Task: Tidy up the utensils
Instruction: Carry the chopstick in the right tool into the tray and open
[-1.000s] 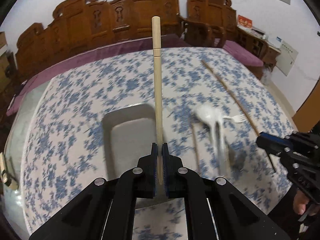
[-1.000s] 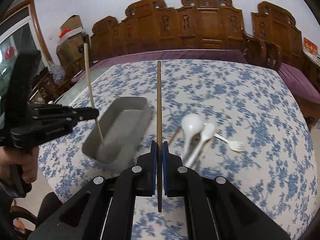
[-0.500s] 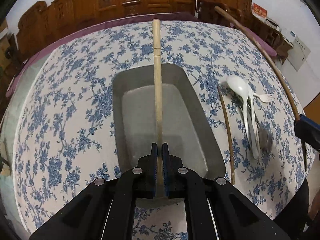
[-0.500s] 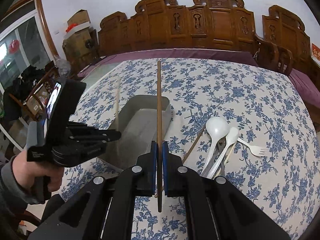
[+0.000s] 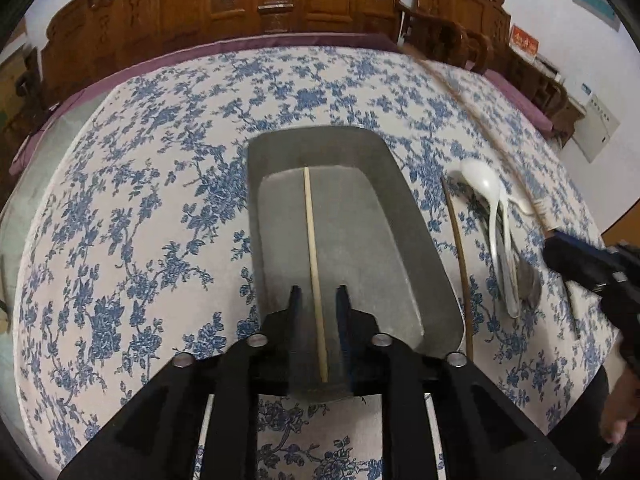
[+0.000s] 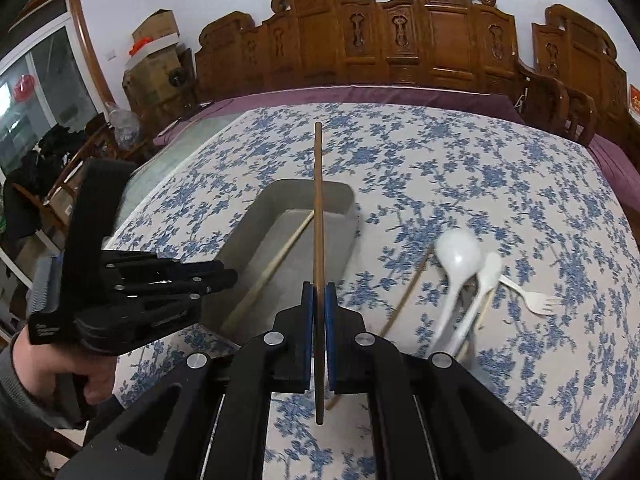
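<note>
1. Now the light wooden chopstick (image 5: 314, 268) has been released: half a second ago it was pinched upright in the left gripper (image 5: 318, 304), and it is now seen lying flat on the floor of the grey rectangular metal tray (image 5: 408, 240).
2. The left gripper's jaws are spread apart, and the chopstick runs lengthwise between them without being touched, its far end close to the tray's far wall.
3. The dark brown wooden chopstick (image 6: 318, 216) is pinched between the blue pads of the right gripper (image 6: 319, 304), as it was earlier; it is held over the tray's right rim, pointing toward the table's far edge.
4. Another dark chopstick (image 5: 458, 264) is seen on the blue-flowered tablecloth (image 5: 120, 200), just beside the tray's right wall.
5. Further right, a large white plastic spoon (image 6: 456, 256), a smaller white spoon (image 6: 488, 276) and a white plastic fork (image 6: 532, 300) are lying together.
</note>
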`<state>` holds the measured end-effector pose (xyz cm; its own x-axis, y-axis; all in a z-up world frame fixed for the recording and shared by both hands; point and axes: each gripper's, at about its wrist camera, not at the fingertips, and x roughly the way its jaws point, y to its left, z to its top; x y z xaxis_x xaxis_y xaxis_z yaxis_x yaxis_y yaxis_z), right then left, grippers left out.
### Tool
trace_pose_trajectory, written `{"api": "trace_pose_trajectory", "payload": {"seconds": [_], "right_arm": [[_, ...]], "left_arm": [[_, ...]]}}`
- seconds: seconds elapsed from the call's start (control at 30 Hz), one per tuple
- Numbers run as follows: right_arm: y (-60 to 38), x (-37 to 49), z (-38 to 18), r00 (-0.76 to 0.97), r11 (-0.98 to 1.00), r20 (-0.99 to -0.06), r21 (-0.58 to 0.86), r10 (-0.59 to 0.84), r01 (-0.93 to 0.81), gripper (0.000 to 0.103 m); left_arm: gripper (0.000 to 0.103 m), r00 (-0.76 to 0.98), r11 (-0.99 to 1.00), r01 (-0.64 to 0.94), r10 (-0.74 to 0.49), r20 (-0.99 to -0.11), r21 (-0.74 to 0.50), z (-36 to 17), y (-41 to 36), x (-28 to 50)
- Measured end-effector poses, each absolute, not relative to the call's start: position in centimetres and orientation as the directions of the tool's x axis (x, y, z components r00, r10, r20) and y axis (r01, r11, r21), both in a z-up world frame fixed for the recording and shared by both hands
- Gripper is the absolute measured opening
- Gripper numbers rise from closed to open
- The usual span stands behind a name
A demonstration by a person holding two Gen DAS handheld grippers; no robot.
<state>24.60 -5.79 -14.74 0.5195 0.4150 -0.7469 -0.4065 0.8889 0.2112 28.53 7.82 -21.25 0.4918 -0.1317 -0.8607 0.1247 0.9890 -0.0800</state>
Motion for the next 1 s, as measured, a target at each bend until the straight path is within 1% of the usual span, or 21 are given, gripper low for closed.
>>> {"api": "trace_pose_trajectory", "payload": {"seconds": [0.33,0.47,0.73,1.0], "right_arm": [[-1.1,26.6,-17.2,0.461,0.882,-0.779,0.242,0.424,-0.404,0.007],[0.4,27.6,-18.1,0.432,0.872,-0.781,0.282,0.451,-0.401,0.007],[2.1,28.6,-19.7,0.411,0.884,-0.808,0.265,0.422,-0.386,0.006],[2.4,29.6,-19.7,0.421,0.882,-0.799,0.271,0.430,-0.387,0.006]], "left_arm": [[0.017,0.536,0.992,0.073,-0.129,-0.834,-0.106,-19.3,11.6,27.5],[0.017,0.545,0.993,0.059,-0.117,-0.831,-0.101,-19.0,12.8,27.0],[0.017,0.551,0.994,0.050,-0.105,-0.828,-0.093,-18.6,14.3,26.4],[0.017,0.560,0.995,0.051,-0.104,-0.822,-0.091,-18.3,14.6,26.3]]}}
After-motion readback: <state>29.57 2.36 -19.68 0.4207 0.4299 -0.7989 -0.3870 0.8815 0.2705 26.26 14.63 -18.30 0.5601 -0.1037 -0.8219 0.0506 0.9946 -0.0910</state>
